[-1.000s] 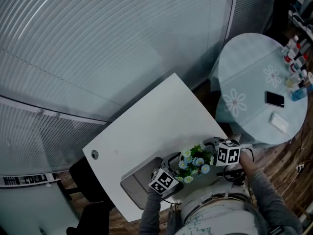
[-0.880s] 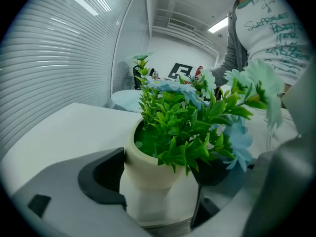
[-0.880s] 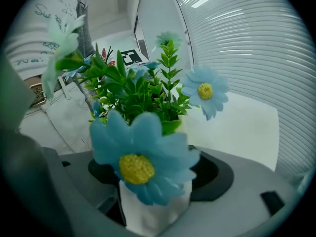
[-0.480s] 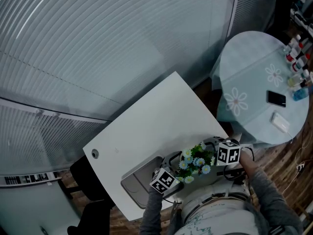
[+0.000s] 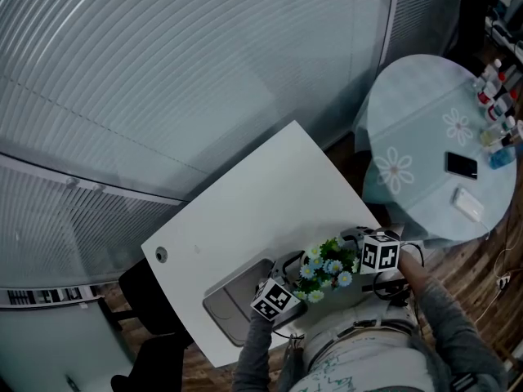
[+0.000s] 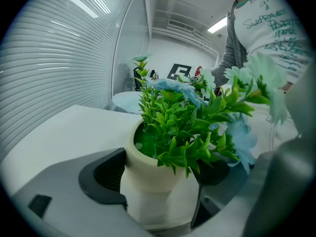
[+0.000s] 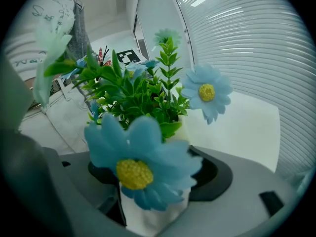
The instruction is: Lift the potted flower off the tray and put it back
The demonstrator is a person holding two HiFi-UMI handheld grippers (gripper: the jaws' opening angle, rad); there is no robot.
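The pot (image 5: 325, 269) is pinched on both sides by the fingers of the left gripper (image 6: 160, 191) and the right gripper (image 7: 153, 191). It is held off the tray (image 5: 222, 305), at the near edge of the worktop (image 5: 245, 211), so the lift is judged done and only the return is yet to be made. The tray lies just beside it to the left with open worktop beyond, while little room is offered at the near edge, where the person's body is close.

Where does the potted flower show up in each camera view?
Head view: potted flower bottom centre, right of the tray.
Left gripper view: potted flower centre, between the jaws.
Right gripper view: potted flower centre, between the jaws.
Shared landmark: the white table.
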